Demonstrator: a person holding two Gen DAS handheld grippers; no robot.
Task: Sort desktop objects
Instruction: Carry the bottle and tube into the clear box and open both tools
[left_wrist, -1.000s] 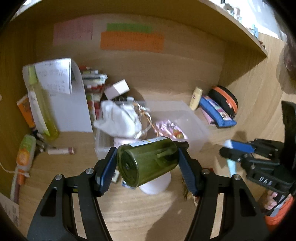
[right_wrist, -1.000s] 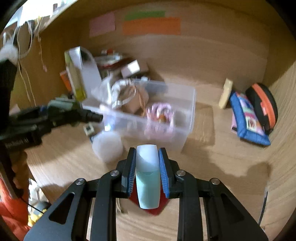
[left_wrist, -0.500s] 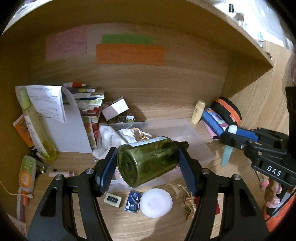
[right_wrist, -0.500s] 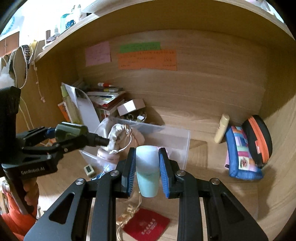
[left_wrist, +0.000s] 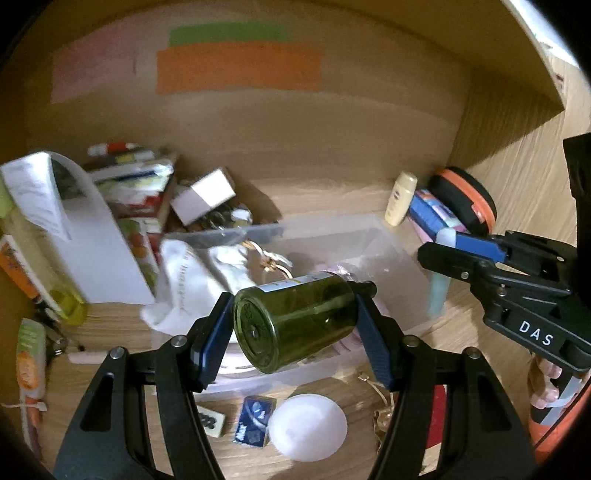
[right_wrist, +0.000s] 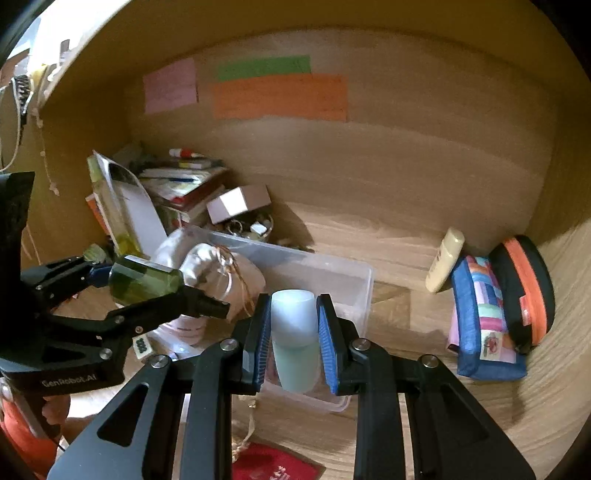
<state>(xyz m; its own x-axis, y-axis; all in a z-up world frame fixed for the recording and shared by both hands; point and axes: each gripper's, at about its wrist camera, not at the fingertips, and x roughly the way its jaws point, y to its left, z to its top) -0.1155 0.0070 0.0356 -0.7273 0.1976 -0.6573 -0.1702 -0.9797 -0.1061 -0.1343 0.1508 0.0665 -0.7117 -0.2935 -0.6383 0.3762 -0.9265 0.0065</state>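
Wall notes: three, one pink (right_wrist: 170, 85), one green (right_wrist: 263, 67), one orange (right_wrist: 280, 96).
Clear bin (right_wrist: 364, 284): one, on the surface (right_wrist: 406, 314), mid-scene.
Pouches: two at right, blue (right_wrist: 480, 317) and black-orange (right_wrist: 528, 291).
Left hand-held gripper (left_wrist: 295, 328): opened wide to bottle width, pads clamped on one green bottle (left_wrist: 295, 321), held sideways over the bin.
Right hand-held gripper (right_wrist: 293, 339): narrowly parted, clamped on one pale teal tube (right_wrist: 294, 336), above the bin's near edge.

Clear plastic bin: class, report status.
Left tool shut on dark green glass bottle. Right tool shut on pale blue tube. Both over clear plastic bin.
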